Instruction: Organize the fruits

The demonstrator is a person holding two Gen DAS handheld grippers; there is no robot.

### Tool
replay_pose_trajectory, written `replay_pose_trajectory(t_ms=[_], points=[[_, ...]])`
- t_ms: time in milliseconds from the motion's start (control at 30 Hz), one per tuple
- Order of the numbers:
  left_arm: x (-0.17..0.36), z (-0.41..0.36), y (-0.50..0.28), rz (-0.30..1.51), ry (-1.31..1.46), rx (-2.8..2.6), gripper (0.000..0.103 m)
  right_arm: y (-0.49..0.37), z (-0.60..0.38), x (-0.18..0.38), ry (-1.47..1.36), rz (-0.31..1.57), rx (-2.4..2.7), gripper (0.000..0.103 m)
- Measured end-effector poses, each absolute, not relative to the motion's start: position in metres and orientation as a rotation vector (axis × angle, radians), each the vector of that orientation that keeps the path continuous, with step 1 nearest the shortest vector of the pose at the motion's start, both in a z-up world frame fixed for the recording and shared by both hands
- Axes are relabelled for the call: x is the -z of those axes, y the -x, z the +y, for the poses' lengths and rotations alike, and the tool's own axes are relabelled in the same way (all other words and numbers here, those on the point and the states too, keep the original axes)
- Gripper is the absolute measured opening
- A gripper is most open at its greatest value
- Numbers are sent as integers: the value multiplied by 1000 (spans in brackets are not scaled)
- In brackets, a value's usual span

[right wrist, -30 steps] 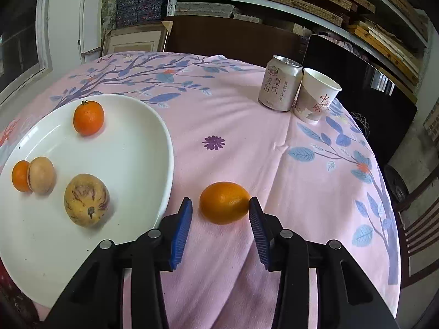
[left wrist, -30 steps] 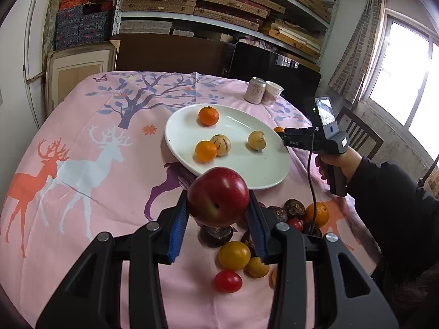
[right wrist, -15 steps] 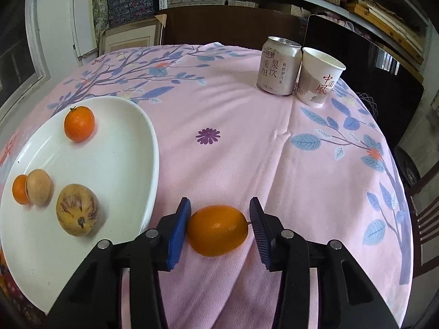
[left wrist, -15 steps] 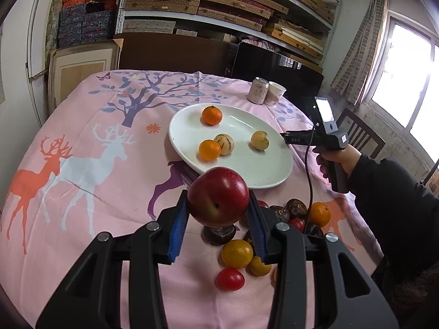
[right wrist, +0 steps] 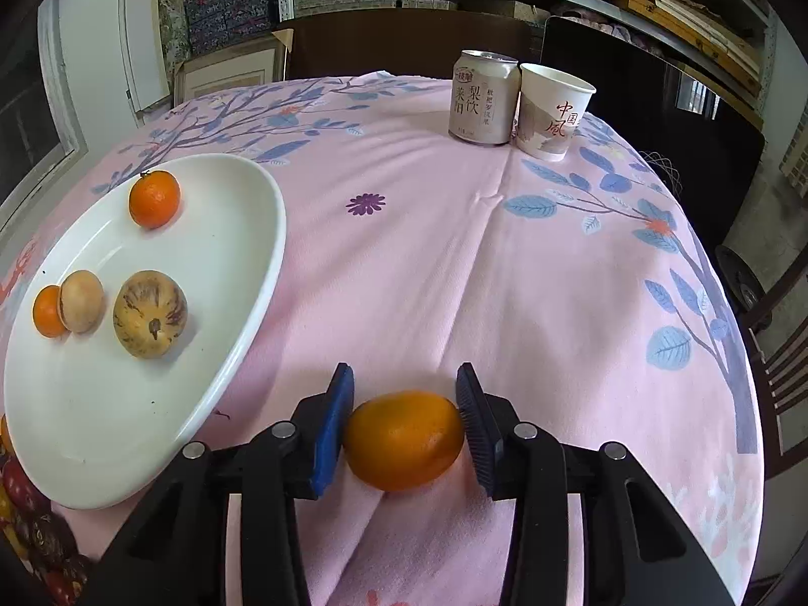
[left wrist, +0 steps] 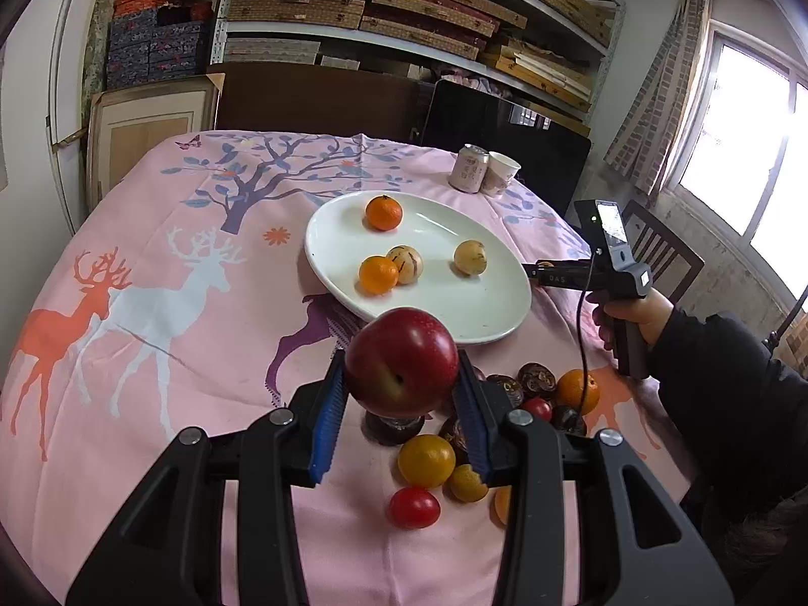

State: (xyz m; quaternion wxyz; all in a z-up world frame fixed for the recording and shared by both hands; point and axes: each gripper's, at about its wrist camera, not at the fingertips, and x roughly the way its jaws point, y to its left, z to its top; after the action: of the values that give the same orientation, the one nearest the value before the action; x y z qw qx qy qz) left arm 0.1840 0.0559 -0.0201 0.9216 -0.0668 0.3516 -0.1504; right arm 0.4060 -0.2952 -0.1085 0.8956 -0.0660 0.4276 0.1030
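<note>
A red apple [left wrist: 401,361] hangs above the pink tablecloth, with my left gripper [left wrist: 401,399] shut on it, just short of the white plate [left wrist: 454,318]. That plate carries two small oranges and two pale speckled fruits. To the right of the plate [right wrist: 126,404], an oval orange fruit [right wrist: 404,439] rests on the cloth. My right gripper [right wrist: 404,424] is shut on it, both blue pads touching its sides. In the left wrist view the right gripper [left wrist: 543,270] reaches toward the plate's right rim, held by a hand in a dark sleeve.
Below the apple lies a pile of loose fruit [left wrist: 505,424]: oranges, red tomatoes and dark brown fruits. A drink can [right wrist: 484,98] and a paper cup [right wrist: 550,111] stand at the far edge. A chair [left wrist: 656,252] is at the right, shelves behind.
My right gripper slid forward over the oval orange fruit, which now sits between the pads instead of ahead of the tips. The left gripper and apple stayed still.
</note>
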Motion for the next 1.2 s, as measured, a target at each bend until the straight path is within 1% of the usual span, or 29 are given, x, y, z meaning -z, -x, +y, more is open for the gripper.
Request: replay_pose_trajectory(t_ms=[67,100,133,167,200,233,267,333,433,467,567,633,767,800,867,1033,1200], points=[[21,57,-185,728,137,307,40,-400,-289,107,187,876,-206,48],[21,57,-185,728,138,308,40,-391,-279,109,281,841,-215,56],[21,57,-186,729,138,310,40,-372,-255,112,476,747,-200,56],[22,57,-186,731,138,312,40,-364,-247,113,514,738,-197,56],[23,57,-187,733,137,313,40,-363,-249,109,433,771,-230,61],[24,57,-188,736,139,313,40,-364,-256,104,352,787,-240,60],[25,57,-188,737,143,316,40,-363,-256,104,358,790,-229,56],[24,55,-187,734,147,324,40,-364,-259,107,369,816,-233,55],[23,53,-183,727,140,331,40,-361,-264,106,352,808,-239,55],[22,53,-183,728,140,329,40,-359,-265,106,351,798,-230,53],[22,55,-182,728,139,325,40,-354,-270,102,338,766,-207,53],[23,55,-183,731,141,324,40,-357,-271,108,336,801,-200,55],[22,52,-180,728,140,333,40,-360,-277,109,303,819,-204,55],[22,51,-180,728,137,335,40,-361,-279,109,287,827,-205,53],[21,51,-179,727,134,336,40,-361,-282,109,266,835,-208,44],[19,57,-177,719,136,326,40,-348,-287,99,167,798,-233,44],[20,63,-187,724,141,327,40,-318,-282,62,98,692,-251,44]])
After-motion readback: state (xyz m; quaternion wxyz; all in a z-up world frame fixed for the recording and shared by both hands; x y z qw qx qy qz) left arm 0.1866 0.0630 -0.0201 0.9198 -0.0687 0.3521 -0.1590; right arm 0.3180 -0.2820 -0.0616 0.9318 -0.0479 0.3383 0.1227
